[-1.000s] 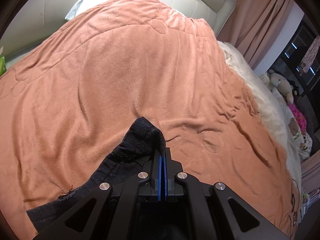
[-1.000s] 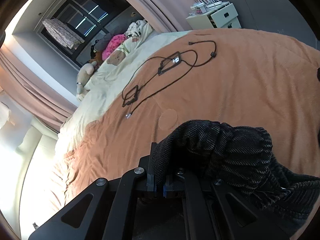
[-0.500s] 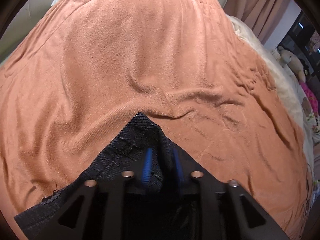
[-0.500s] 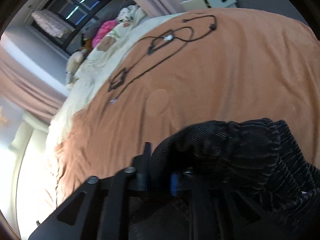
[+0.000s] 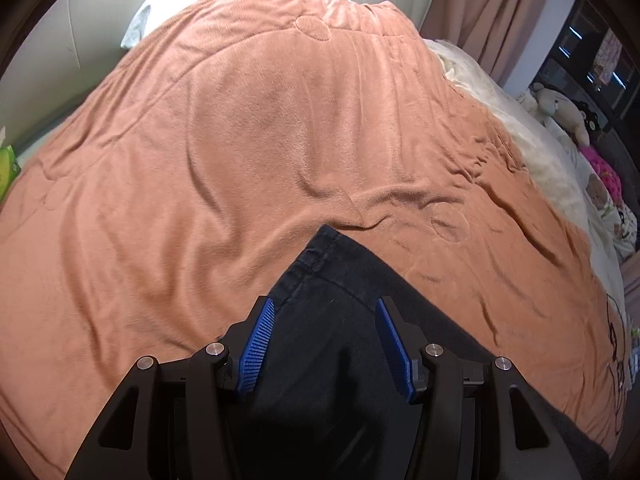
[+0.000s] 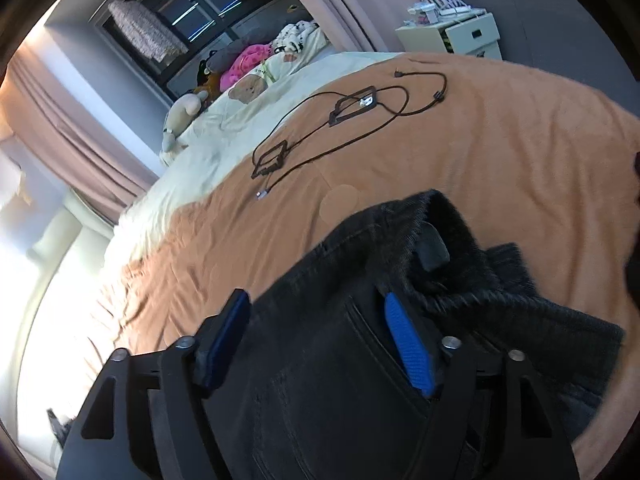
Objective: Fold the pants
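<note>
Pants (image 5: 340, 320) lie on the blanket (image 5: 240, 140) between opening fingers (image 5: 256, 344).

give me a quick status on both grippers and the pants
Left gripper and right gripper opening, nothing pinched. Dark pants released, lying on orange blanket. Black cables farther up the bed, clear of the pants.

pants (image 5: 340, 280): dark denim, near black
blanket (image 5: 240, 140): plain terracotta orange
gripper pads (image 5: 258, 340): ribbed blue
cable (image 6: 360, 120): black
curtains (image 5: 488, 8): dusty pink
</note>
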